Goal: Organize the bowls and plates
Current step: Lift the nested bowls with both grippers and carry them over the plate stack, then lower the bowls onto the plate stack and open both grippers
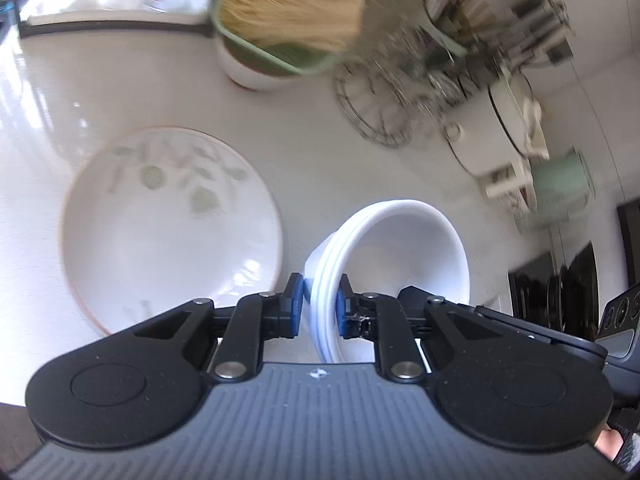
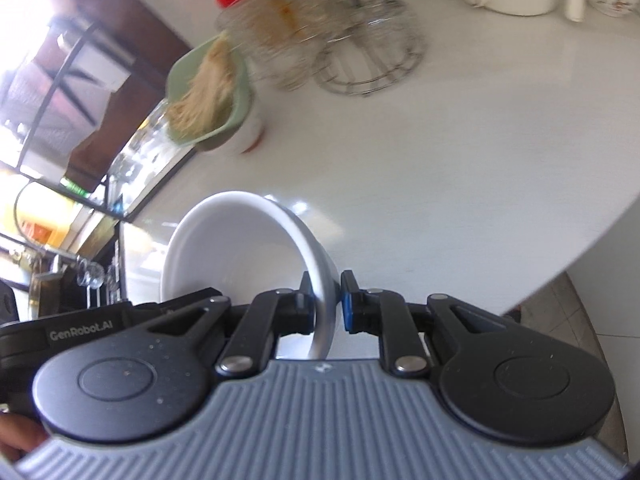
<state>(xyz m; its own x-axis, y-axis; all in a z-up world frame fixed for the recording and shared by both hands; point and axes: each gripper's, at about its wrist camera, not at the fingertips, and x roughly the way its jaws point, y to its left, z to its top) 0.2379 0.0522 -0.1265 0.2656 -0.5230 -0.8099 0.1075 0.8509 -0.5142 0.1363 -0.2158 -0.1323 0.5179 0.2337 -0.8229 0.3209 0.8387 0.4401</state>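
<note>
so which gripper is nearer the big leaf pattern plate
Left. The left gripper, shut on stacked white bowls, has the leaf-pattern plate just beside it. The right gripper, shut on a white bowl, has no plate in view.

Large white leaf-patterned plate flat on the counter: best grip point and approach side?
Take the large white plate with green leaf print by its raised rim, on the near edge closest to the left gripper. It lies flat, so only the upturned lip gives purchase. Come in low from that side, one finger over, one under. The left gripper is shut on stacked white bowls, so probably set those down first.
</note>
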